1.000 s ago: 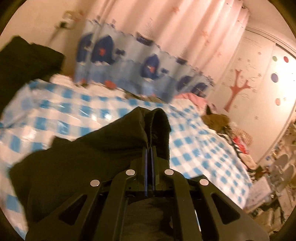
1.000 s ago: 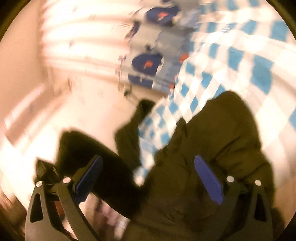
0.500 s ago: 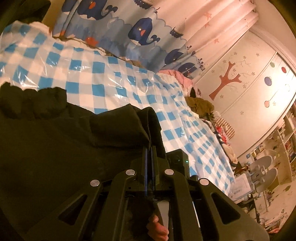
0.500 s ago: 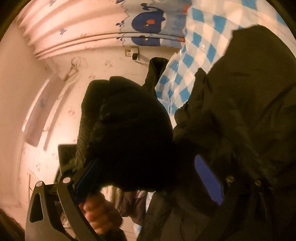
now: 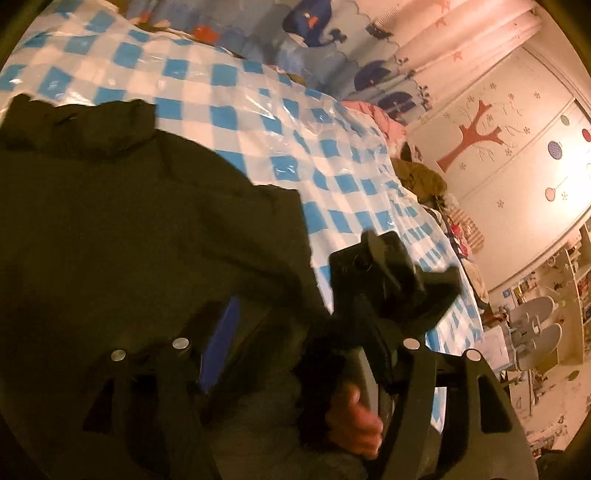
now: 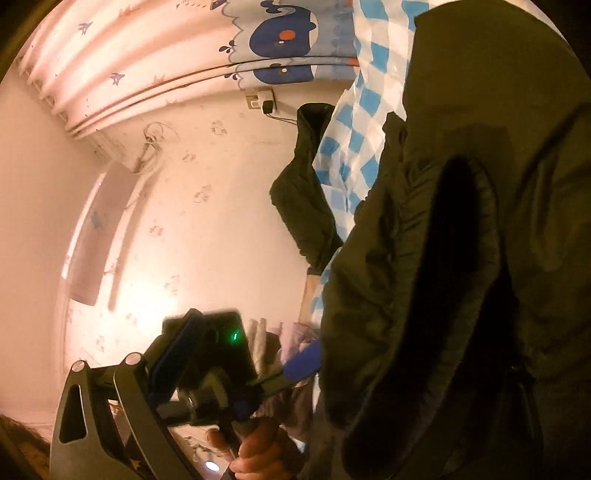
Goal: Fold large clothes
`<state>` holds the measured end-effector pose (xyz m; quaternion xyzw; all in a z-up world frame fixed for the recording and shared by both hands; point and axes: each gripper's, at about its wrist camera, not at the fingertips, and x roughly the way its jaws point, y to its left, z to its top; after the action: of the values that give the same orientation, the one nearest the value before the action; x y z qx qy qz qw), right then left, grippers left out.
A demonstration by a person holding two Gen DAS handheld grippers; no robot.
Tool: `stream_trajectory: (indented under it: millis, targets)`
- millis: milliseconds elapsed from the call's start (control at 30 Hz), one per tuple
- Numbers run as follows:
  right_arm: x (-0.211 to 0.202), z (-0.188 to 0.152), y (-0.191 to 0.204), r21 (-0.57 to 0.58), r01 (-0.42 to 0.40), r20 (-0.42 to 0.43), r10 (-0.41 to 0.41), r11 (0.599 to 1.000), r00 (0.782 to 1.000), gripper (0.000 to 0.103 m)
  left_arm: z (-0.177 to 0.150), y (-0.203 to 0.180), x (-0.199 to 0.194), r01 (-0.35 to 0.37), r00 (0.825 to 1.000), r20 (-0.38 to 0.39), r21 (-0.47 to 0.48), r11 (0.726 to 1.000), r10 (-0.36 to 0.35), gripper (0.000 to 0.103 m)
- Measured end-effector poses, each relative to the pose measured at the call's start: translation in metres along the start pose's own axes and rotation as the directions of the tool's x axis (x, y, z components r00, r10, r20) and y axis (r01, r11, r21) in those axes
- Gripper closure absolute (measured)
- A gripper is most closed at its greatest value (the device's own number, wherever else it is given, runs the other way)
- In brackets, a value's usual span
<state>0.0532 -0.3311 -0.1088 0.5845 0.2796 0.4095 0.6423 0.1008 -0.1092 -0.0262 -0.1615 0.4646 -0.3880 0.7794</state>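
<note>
A large dark jacket [image 5: 129, 229] lies spread on the bed's blue-and-white checked sheet [image 5: 258, 110]. My left gripper [image 5: 295, 314] hangs low over the jacket's near edge. Its jaws are opening, with one blue pad [image 5: 218, 343] on show and loose fabric lying between them, unpressed. A hand [image 5: 354, 424] holds the black body of the other gripper [image 5: 388, 280] just in front. In the right wrist view the jacket [image 6: 480, 240] fills the right side and hides one finger. My right gripper [image 6: 295, 343] stands wide open beside it, with the left gripper's blue pad [image 6: 303, 363] between its fingers.
A heap of clothes [image 5: 421, 177] and a pink item [image 5: 376, 114] lie at the bed's far right. A whale-print curtain [image 5: 332, 22] hangs behind. A second dark garment [image 6: 303, 206] droops over the bed's edge by the wall socket [image 6: 262, 101]. Grey chairs [image 5: 535, 332] stand beyond.
My left gripper has sunk towards the jacket, and its jaws have gone from shut on a fold of it to open. The right gripper's view has swung, and the left gripper now shows in it.
</note>
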Motion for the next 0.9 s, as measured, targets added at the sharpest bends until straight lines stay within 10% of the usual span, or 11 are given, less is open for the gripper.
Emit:
stream_trajectory:
  millis: [233, 300, 533, 733, 900]
  targets:
    - [0.016, -0.011, 0.019, -0.176, 0.230, 0.002, -0.234, 0.957, 0.972, 0.018, -0.047, 0.054, -0.110, -0.072, 0.961, 0.256, -0.148, 0.986, 0.109, 0.019]
    - [0.021, -0.014, 0.019, -0.186, 0.301, 0.009, -0.304, 0.935, 0.953, 0.094, -0.051, 0.073, -0.131, -0.128, 0.940, 0.289, -0.195, 0.972, 0.181, 0.019]
    - [0.029, -0.015, 0.077, -0.340, 0.375, 0.110, -0.360, 0.862, 0.927, 0.095, -0.043, 0.113, -0.180, -0.296, 0.835, 0.389, -0.277, 0.914, 0.388, 0.019]
    - [0.006, 0.001, 0.138, -0.454, 0.485, 0.212, -0.438, 0.748, 0.874, 0.095, -0.042, 0.140, -0.196, -0.255, 0.817, 0.411, -0.372, 0.893, 0.405, 0.016]
    - [0.001, 0.018, 0.058, -0.352, 0.650, 0.100, -0.663, 0.674, 0.742, 0.095, -0.045, 0.175, -0.176, -0.270, 0.845, 0.320, -0.435, 0.859, 0.428, 0.015]
